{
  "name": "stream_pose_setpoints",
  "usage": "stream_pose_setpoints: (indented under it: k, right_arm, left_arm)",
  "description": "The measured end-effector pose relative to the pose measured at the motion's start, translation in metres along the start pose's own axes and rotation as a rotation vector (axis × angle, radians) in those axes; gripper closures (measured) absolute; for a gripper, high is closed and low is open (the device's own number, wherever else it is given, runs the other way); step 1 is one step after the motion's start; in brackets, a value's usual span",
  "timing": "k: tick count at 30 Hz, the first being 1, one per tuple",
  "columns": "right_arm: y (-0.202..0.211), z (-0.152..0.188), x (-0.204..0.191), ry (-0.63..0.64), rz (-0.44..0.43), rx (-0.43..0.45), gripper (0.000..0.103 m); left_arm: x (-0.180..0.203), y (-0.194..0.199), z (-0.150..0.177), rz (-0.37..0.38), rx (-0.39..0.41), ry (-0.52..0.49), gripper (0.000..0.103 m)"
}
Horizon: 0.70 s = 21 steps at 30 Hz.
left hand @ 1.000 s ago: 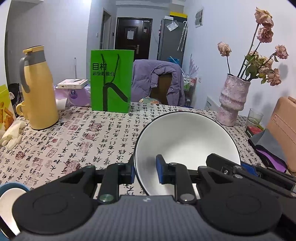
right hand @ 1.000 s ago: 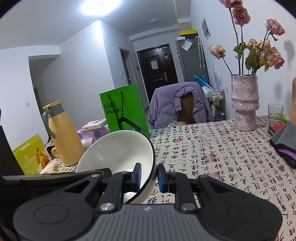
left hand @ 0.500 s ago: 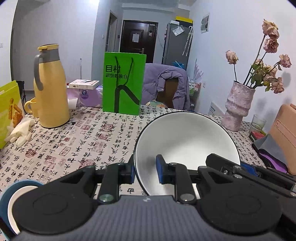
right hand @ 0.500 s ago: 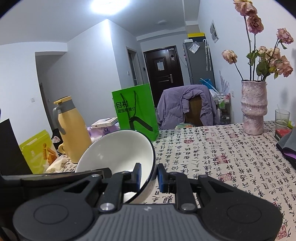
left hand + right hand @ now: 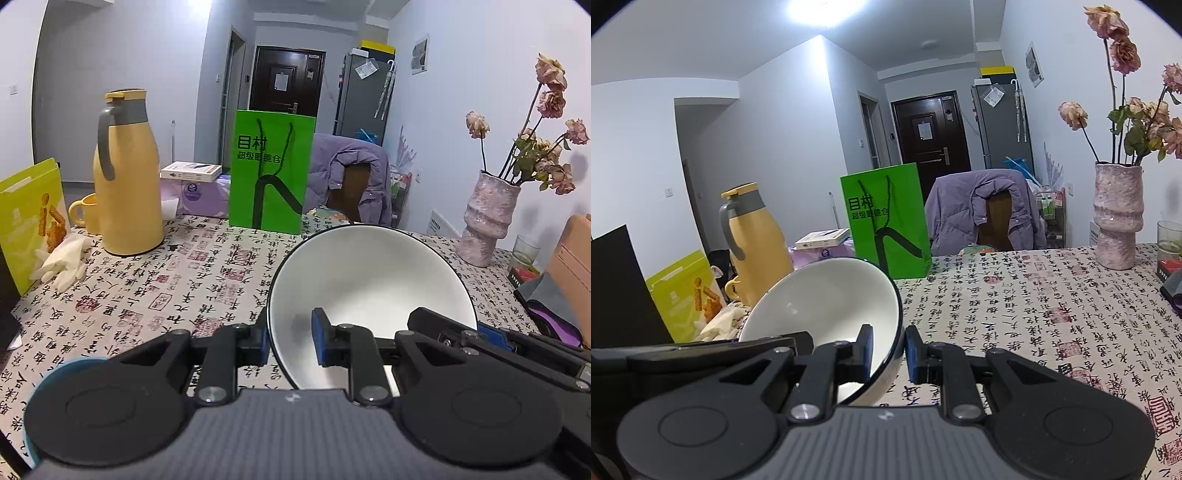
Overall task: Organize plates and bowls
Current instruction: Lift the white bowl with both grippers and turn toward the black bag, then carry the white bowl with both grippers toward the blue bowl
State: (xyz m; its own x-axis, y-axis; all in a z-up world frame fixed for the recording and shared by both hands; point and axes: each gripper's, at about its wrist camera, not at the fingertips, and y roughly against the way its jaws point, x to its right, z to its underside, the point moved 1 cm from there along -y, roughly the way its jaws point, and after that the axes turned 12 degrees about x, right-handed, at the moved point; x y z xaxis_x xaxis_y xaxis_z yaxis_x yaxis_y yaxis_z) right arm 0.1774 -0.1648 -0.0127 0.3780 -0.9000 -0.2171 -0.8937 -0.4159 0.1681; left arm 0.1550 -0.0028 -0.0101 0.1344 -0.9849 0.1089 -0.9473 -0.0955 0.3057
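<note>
A large white bowl point(image 5: 373, 284) with a thin dark rim hangs tilted above the table, held from both sides. My left gripper point(image 5: 289, 341) is shut on its left rim, one blue pad inside the bowl and one outside. My right gripper point(image 5: 888, 352) is shut on the same white bowl point(image 5: 834, 299) at its right rim. The other gripper's black arm shows at the right edge of the left wrist view and at the left edge of the right wrist view. A blue-rimmed dish point(image 5: 64, 369) peeks out at the lower left, mostly hidden behind my left gripper's body.
The table point(image 5: 155, 295) wears a calligraphy-print cloth. On it stand a yellow thermos point(image 5: 127, 177), a yellow mug point(image 5: 85, 212), a green paper bag point(image 5: 271, 171), a pink vase with dried roses point(image 5: 487, 218), a glass point(image 5: 524, 251) and a snack box point(image 5: 29, 218). A white glove point(image 5: 64, 260) lies left.
Both grippers have carried the bowl sideways across the table: the thermos, green bag and vase have shifted right in both views. The grip on the bowl is unchanged.
</note>
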Motion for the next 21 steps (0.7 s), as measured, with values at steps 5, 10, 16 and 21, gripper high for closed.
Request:
stream_pose_setpoints:
  k: [5, 10, 16, 21]
  right_arm:
    - [0.000, 0.003, -0.011, 0.004, -0.007, -0.003, 0.084]
    - [-0.001, 0.004, -0.022, 0.011, -0.013, -0.006, 0.084]
    - [-0.002, 0.008, -0.037, 0.020, -0.021, -0.011, 0.084]
    - [-0.002, 0.011, -0.051, 0.027, -0.031, -0.014, 0.084]
  left_arm:
    - [-0.011, 0.004, 0.000, -0.002, 0.006, 0.006, 0.081]
    - [-0.022, 0.008, 0.001, -0.006, 0.011, 0.013, 0.081]
    - [-0.037, 0.014, 0.001, -0.002, 0.018, 0.029, 0.081]
    - [-0.053, 0.019, 0.002, -0.008, 0.026, 0.046, 0.081]
